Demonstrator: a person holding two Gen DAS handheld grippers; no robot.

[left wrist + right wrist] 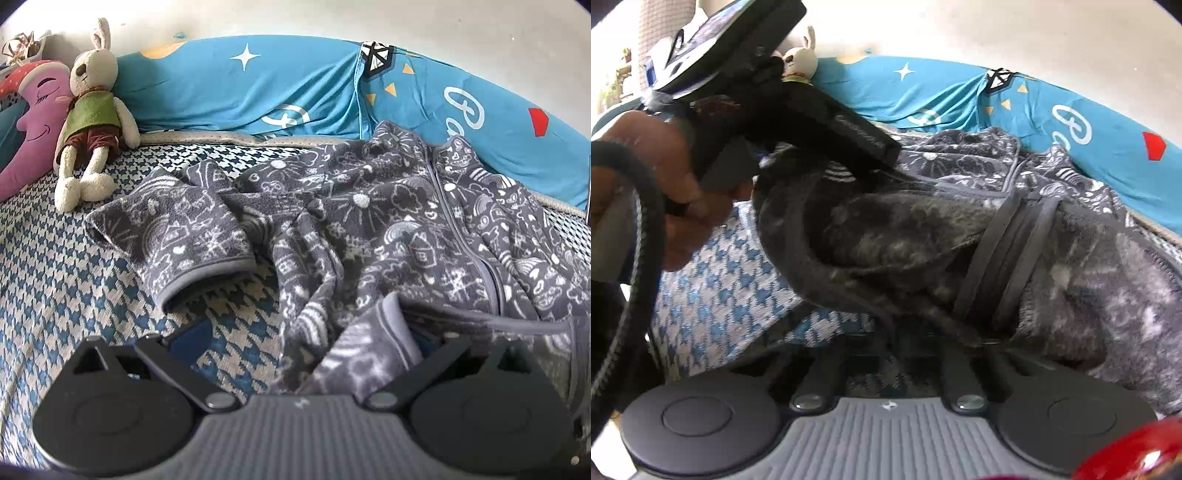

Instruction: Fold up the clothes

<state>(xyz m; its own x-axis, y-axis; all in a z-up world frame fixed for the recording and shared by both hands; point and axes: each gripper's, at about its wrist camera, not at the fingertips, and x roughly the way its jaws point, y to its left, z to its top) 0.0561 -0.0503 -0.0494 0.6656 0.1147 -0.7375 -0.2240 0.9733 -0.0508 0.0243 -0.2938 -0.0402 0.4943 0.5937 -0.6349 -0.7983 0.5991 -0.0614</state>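
The grey patterned fleece jacket [388, 221] lies rumpled on the bed [66, 266], collar toward twelve o'clock, one sleeve [173, 236] flung out at nine o'clock. The left tongs [306, 343] are spread wide with the hem between them. The right tongs [886, 354] look pressed onto the hem. Folding seems barely begun: no neat fold yet

There is one grey fleece jacket [369, 229] with white doodle print, and one sleeve cuff [207, 273] of it lies open on the bed. One plush rabbit [92, 110] sits at the back. Beside it is one purple moon cushion [33, 122]. One long blue pillow [258, 85] runs along the wall. One bed cover [55, 280] with houndstooth pattern is under all. One hand [665, 177] is seen.
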